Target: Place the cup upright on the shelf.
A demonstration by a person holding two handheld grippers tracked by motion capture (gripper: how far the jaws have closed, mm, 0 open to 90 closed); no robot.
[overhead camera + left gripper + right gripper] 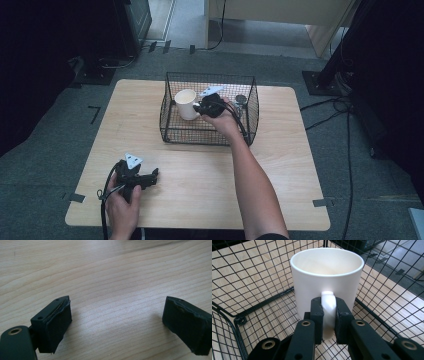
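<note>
The right hand-held gripper pinches the mug by its handle inside the wire basket. The left hand-held gripper rests spread on the near left of the table.

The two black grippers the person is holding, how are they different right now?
The right gripper is shut on the white ceramic mug's handle; the left gripper is open and holds nothing. The right gripper reaches into the black wire basket; the left gripper sits low over the bare light wooden table, nearer the person. Both have black jaws and a hand around them.
</note>
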